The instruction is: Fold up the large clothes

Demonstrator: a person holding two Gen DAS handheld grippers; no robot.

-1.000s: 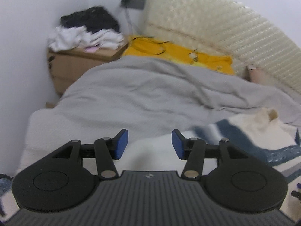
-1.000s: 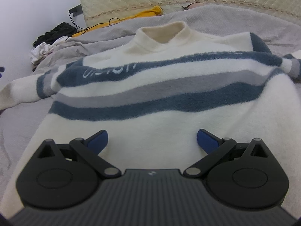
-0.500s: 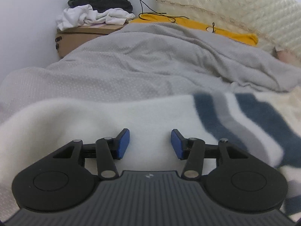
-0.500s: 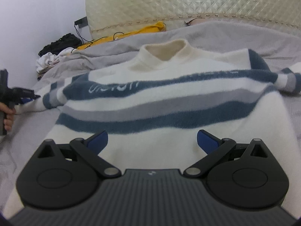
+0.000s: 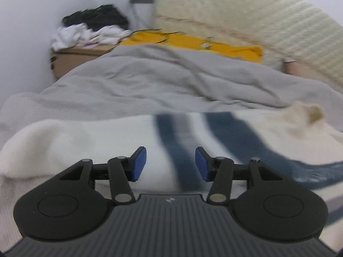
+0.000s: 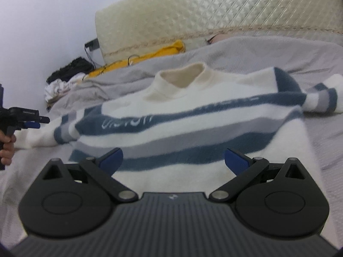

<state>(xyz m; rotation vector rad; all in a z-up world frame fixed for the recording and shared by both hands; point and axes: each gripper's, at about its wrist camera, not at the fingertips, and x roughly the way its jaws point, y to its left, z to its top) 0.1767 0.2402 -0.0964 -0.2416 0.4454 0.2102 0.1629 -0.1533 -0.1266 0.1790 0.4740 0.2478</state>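
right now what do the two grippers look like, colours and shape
Both match: the left gripper and right gripper are matte black, with two round discs beside a ribbed grey plate bearing a small pale logo, silver pivot pins on black linkage bars, and blue pads on the fingertips. No cables or sleeve visible.

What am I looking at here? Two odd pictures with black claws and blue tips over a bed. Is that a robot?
No robot: a person holds a claw-like tool in each hand, each carrying a camera looking along its fingers. One picture is from the left gripper, the other from the right gripper. Both are open and hold nothing. A white sweater with blue and grey stripes lies spread on a grey blanket. At the right view's edge you see the person's hand holding the left tool beside a sleeve.
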